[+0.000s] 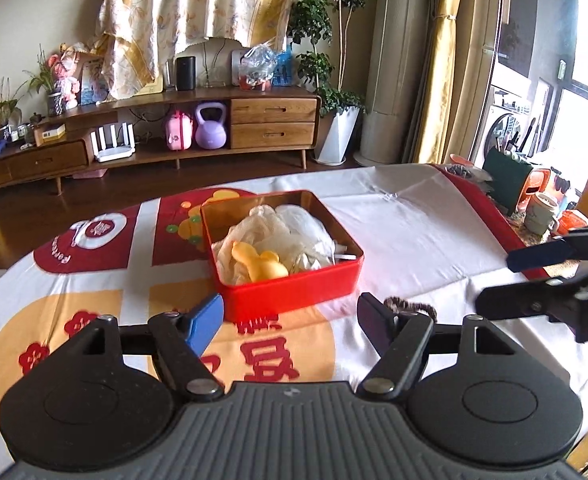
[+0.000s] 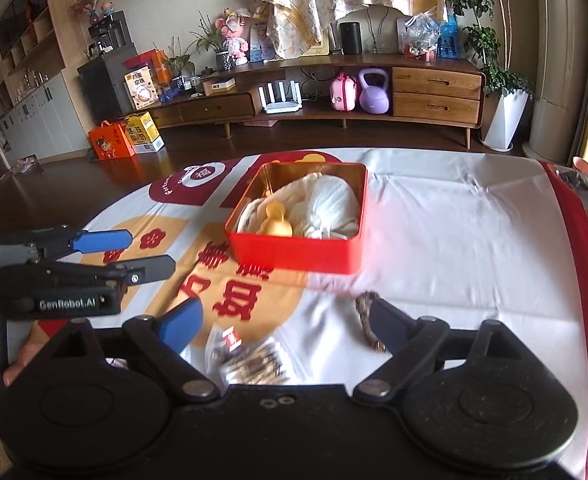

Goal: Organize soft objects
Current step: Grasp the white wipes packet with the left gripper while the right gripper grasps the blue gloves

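Note:
A red tin box (image 1: 294, 294) (image 2: 294, 254) stands on the cloth-covered table. It holds a cream cloth (image 1: 249, 236) (image 2: 289, 196), a white tied bundle (image 1: 306, 224) (image 2: 334, 204) and a yellow soft toy (image 1: 259, 262) (image 2: 278, 220). A brown hair tie (image 1: 410, 305) (image 2: 368, 316) lies on the cloth, close in front of the box. My left gripper (image 1: 289, 320) is open and empty, just before the box. My right gripper (image 2: 285, 324) is open and empty, with its right finger beside the hair tie. A clear packet (image 2: 249, 360) lies between its fingers.
The table's cloth (image 1: 414, 232) is white with red and orange print. Clutter, a mug (image 1: 540, 214) and an orange item stand past the table's right edge. A wooden TV cabinet (image 2: 434, 96) and plants (image 1: 334, 100) stand across the dark floor.

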The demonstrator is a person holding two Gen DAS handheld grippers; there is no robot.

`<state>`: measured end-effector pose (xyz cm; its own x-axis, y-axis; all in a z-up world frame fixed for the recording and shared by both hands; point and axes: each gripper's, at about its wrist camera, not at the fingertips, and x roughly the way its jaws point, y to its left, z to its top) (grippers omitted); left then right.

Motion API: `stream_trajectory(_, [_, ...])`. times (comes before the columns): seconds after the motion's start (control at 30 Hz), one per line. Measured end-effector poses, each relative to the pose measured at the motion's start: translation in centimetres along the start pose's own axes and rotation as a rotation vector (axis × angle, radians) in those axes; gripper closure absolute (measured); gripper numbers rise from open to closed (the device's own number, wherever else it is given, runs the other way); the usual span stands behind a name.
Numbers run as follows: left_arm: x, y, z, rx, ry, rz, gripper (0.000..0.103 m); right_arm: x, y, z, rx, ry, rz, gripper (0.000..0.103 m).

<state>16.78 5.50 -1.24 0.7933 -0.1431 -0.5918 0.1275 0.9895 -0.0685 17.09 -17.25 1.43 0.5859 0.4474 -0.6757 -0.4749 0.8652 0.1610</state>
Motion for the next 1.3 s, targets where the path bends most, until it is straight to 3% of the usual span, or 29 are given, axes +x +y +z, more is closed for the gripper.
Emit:
stream_trajectory(0.17, [-1.0,0.0,-1.7,-0.012,0.01,0.017,0.022,-1.3,0.6,-2.5,-0.01,-0.014,-0.004,0.004])
stream_trajectory(0.4, [-2.1,-0.1,-4.4,-0.021,0.008,0.043,0.019,-1.4,1.6,-6.2,0.004,0.001,0.01,0.001])
stream_trajectory(0.77, [-0.9,0.8,-8.5,-0.101,0.107,0.097,0.019,-0.3,3.2,-11.7,-0.015,0.035,-0.018,0.001])
stream_trajectory(1.03, [1.1,0.9,-10.7,-0.15,0.18,0.135,0.019,0.7,3.4,-12.4,-0.008,0.055,-0.008,0.002])
stream_trajectory(1.3, [2.9,1.0,-11.6,-0.165,0.206,0.176,0.019,3.1,2.9,-12.3,0.011,0.101,-0.027,0.015])
